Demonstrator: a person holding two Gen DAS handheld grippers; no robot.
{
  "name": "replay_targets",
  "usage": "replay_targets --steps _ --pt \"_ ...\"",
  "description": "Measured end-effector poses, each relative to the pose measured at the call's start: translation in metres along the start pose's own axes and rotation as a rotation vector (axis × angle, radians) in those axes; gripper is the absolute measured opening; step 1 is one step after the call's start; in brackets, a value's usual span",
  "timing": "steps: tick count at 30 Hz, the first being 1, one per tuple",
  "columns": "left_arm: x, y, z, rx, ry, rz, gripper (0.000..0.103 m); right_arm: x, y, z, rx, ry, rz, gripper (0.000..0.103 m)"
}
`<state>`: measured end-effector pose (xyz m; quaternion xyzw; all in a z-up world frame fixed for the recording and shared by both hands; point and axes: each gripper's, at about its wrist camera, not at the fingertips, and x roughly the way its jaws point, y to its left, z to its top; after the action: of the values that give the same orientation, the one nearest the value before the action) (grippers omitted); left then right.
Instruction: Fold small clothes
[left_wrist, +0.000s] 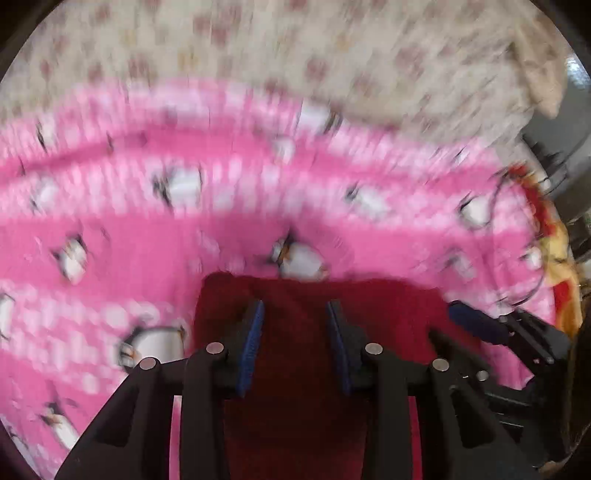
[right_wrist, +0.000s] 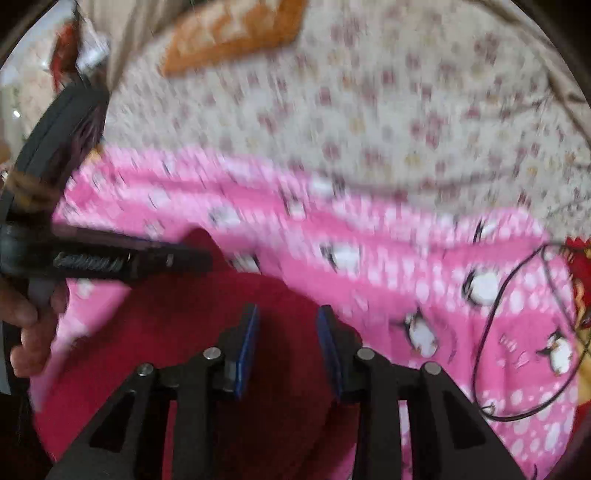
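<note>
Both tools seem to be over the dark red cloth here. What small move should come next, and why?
Probably lower the left tool and right tool onto the dark red garment's far edge and close. Both are open and over the red fabric, nothing gripped, and it lies unfolded on the pink penguin blanket. Blur hides the exact hem.

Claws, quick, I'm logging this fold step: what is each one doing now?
Left claw: open, jaws apart over the dark red garment, nothing pinched.
Right claw: open, jaws apart above the same garment, gripping nothing.

motion-blurred pink penguin blanket (left_wrist: 258, 206), dark red garment (right_wrist: 177, 332) cut off below
</note>
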<state>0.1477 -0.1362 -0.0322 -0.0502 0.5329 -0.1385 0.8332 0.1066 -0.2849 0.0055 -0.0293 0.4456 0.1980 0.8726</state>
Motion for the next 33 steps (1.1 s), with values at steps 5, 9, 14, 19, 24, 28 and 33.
replay_targets --steps 5,9,14,19,24,28,33 --pt "0.005 -0.006 -0.003 0.041 -0.029 0.042 0.019 0.003 -0.011 -0.005 0.057 -0.003 0.044 0.032" --pt "-0.005 -0.005 -0.003 0.031 -0.064 0.030 0.019 -0.003 -0.009 -0.007 0.054 -0.029 0.029 0.033" --pt "-0.067 0.001 -0.018 0.047 -0.203 -0.036 0.019 -0.055 -0.016 -0.014 0.072 -0.150 0.010 0.032" --pt "-0.108 -0.007 -0.071 0.211 -0.243 -0.079 0.020 -0.116 0.005 -0.037 -0.083 -0.248 0.160 0.032" --pt "-0.092 -0.013 -0.119 0.283 -0.203 -0.064 0.020 -0.137 0.049 -0.068 -0.288 -0.191 0.238 0.032" --pt "-0.088 -0.016 -0.124 0.297 -0.237 -0.069 0.021 -0.097 0.070 -0.103 -0.430 0.031 0.165 0.038" --pt "-0.086 -0.015 -0.129 0.292 -0.276 -0.071 0.022 -0.093 0.062 -0.108 -0.400 0.022 0.190 0.038"
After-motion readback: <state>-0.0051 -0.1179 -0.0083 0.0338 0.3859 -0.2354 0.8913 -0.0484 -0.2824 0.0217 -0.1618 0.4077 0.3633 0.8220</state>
